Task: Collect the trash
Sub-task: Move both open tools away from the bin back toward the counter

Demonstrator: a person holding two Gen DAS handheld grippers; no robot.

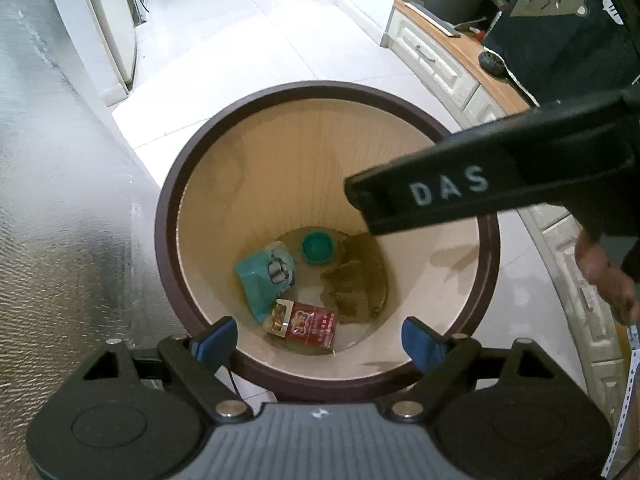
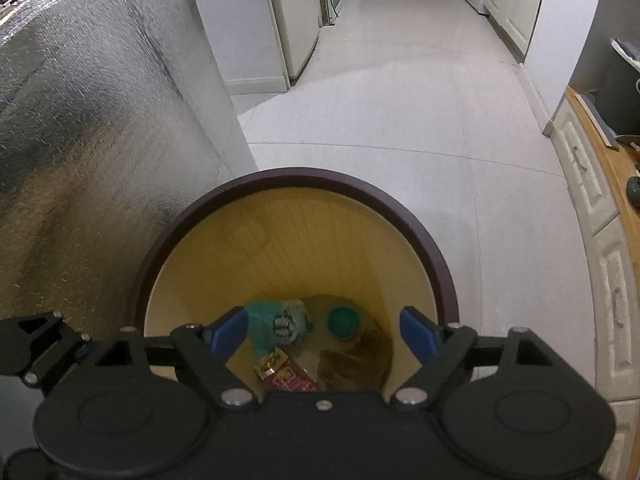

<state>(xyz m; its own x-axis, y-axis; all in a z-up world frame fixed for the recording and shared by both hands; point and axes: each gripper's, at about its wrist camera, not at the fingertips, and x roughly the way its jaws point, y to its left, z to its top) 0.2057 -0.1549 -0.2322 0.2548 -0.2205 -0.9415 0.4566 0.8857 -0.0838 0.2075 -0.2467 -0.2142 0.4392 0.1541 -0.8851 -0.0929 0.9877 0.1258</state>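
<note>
A round bin with a dark brown rim (image 1: 176, 208) (image 2: 400, 212) and beige inside stands on the floor below both grippers. At its bottom lie a teal wrapper (image 1: 264, 276) (image 2: 276, 324), a teal cap (image 1: 317, 247) (image 2: 341, 320), a red cigarette pack (image 1: 310, 324) (image 2: 290, 380) and a brown crumpled piece (image 1: 348, 286) (image 2: 344, 368). My left gripper (image 1: 320, 338) hangs open above the bin's near rim, nothing between its blue pads (image 1: 218, 340). My right gripper (image 2: 322, 334) is open over the bin, empty; its black body (image 1: 480, 176) crosses the left wrist view.
A silver foil-covered surface (image 1: 52, 200) (image 2: 80, 140) rises at the left, close to the bin. White drawers with a wooden top (image 1: 452, 60) (image 2: 596, 184) run along the right. A hand (image 1: 604, 276) shows at the right edge. Pale tiled floor (image 2: 400, 100) stretches beyond.
</note>
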